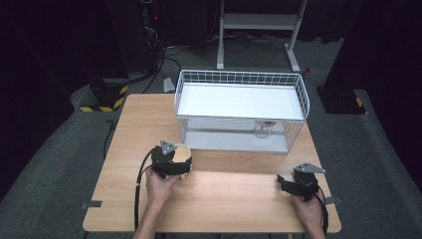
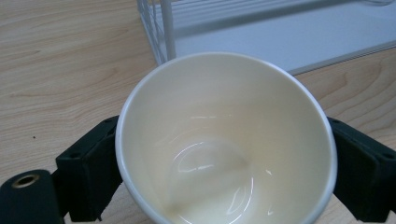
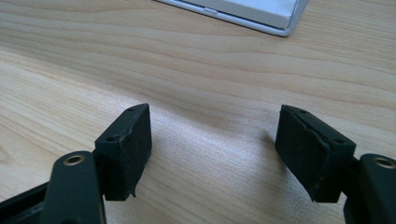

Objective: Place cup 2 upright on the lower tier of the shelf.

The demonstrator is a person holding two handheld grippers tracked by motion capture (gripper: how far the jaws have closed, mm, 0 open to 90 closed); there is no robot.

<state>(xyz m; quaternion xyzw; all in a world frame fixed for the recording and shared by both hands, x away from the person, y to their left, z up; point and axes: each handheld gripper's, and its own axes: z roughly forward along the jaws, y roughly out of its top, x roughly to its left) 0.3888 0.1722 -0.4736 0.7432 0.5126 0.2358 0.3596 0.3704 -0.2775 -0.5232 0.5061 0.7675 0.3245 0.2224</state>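
A cream cup [image 1: 184, 153] stands on the wooden table [image 1: 239, 194], left of centre and just in front of the wire rack. My left gripper [image 1: 175, 164] is around it. In the left gripper view the cup [image 2: 224, 107] sits between the two black pads [image 2: 88, 172], and both press on its sides. It is empty and glossy inside. My right gripper [image 1: 286, 181] rests low at the table's front right. Its pads [image 3: 128, 149] stand wide apart over bare wood, with nothing between them.
A white wire rack [image 1: 241, 79] with two shelves stands at the back middle of the table. A small round object [image 1: 263, 130] sits on its lower shelf, at the right. The rack's corner [image 2: 161, 32] is close behind the cup. A white stand [image 1: 259, 22] is on the floor beyond.
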